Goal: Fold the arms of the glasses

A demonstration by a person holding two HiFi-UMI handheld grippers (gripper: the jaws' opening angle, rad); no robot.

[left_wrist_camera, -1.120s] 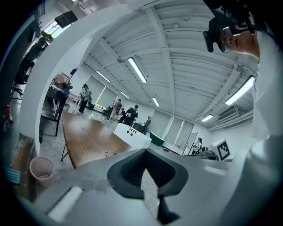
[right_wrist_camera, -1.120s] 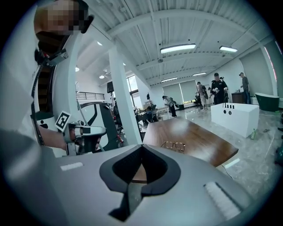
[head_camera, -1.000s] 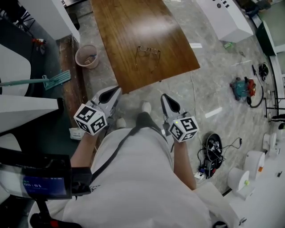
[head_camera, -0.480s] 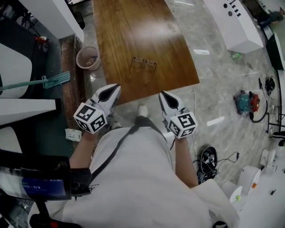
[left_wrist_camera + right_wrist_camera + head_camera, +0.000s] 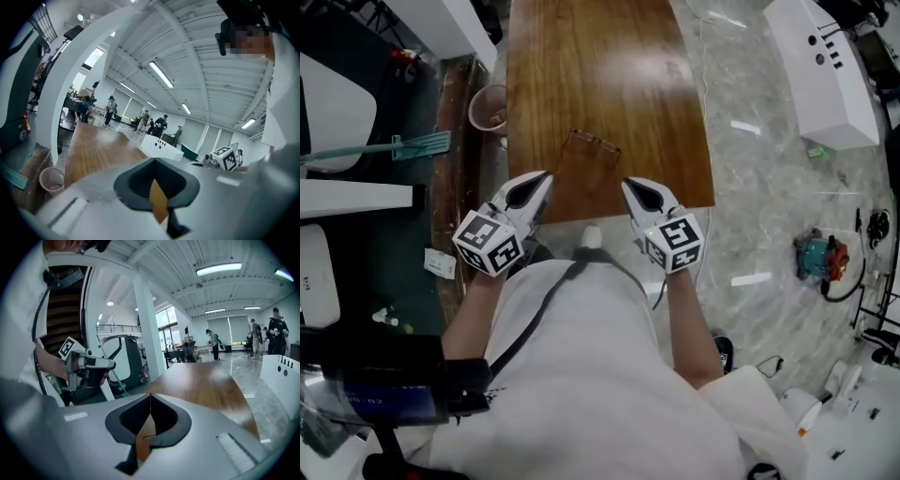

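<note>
A thin-rimmed pair of glasses (image 5: 594, 144) lies on the brown wooden table (image 5: 609, 66), near its front edge, arms unfolded and pointing toward me. My left gripper (image 5: 544, 176) hovers at the table's front edge, just left of the glasses, jaws shut and empty. My right gripper (image 5: 627, 184) is at the same edge just right of them, also shut and empty. In the left gripper view the closed jaws (image 5: 153, 160) point along the table (image 5: 98, 147). In the right gripper view the closed jaws (image 5: 150, 395) face the tabletop (image 5: 206, 380), with the left gripper (image 5: 89, 364) at the left.
A pink bucket (image 5: 489, 107) stands on the floor by the table's left side, beside a teal broom (image 5: 398, 147). A white cabinet (image 5: 825, 70) sits at the right, and a teal and red tool (image 5: 820, 255) lies on the floor. Several people stand far off (image 5: 157, 124).
I have moved forward: the table and glasses have come closer, and both grippers, earlier over the floor, are now at the table's front edge. Both stay shut.
</note>
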